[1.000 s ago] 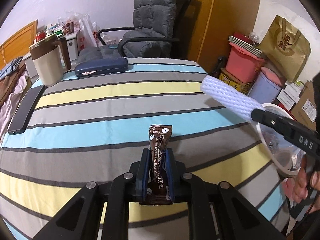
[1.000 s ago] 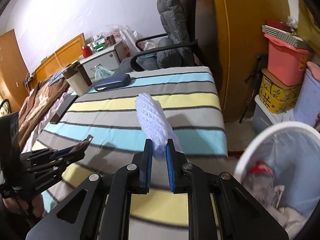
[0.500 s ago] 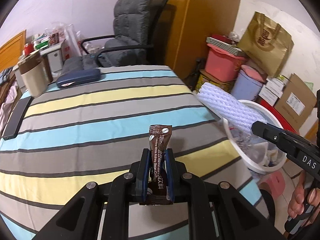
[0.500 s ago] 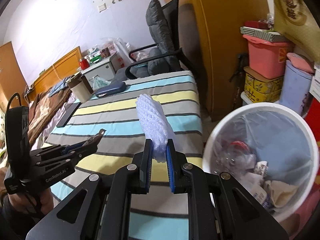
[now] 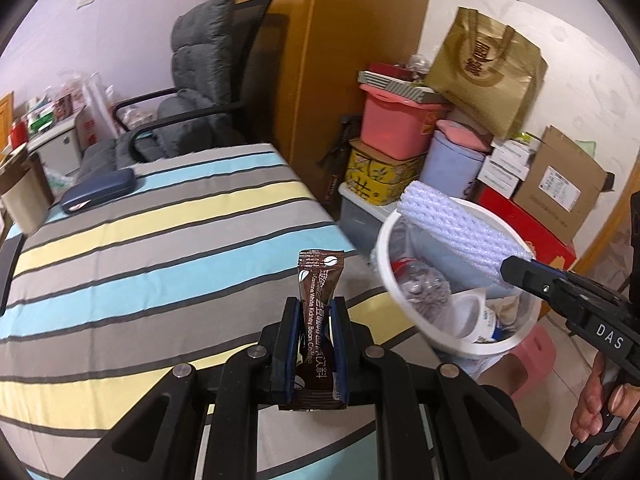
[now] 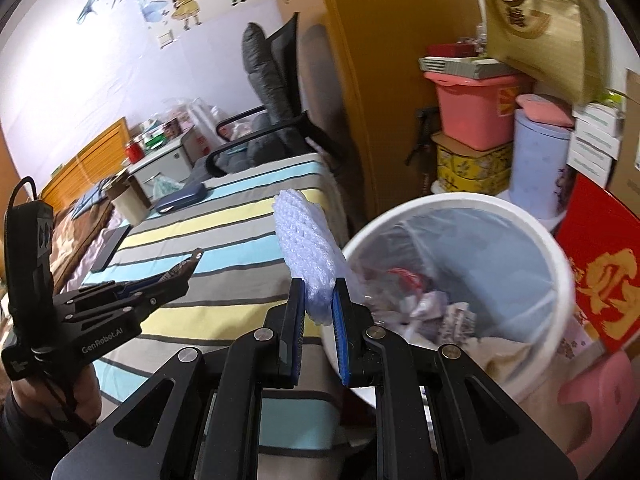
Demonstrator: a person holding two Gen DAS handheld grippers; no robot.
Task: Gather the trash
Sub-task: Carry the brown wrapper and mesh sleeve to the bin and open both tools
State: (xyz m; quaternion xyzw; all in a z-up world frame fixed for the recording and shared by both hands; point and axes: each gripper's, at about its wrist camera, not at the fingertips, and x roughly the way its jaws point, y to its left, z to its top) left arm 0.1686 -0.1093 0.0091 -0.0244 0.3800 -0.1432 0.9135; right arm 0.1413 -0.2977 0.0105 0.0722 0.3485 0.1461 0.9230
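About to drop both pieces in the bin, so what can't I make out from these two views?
- White bin: base, cut off by right claw body, right view.
- Foam sleeve: gripped end, hidden by the claw, left view.
- Coffee sachet: only edge-on in the right view, inside left claw.
- Bin contents: blurred, right view.

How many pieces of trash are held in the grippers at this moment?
2. A brown coffee sachet is clamped in the left gripper above the striped bed, and a white foam net sleeve is clamped in the right gripper beside the white bin.
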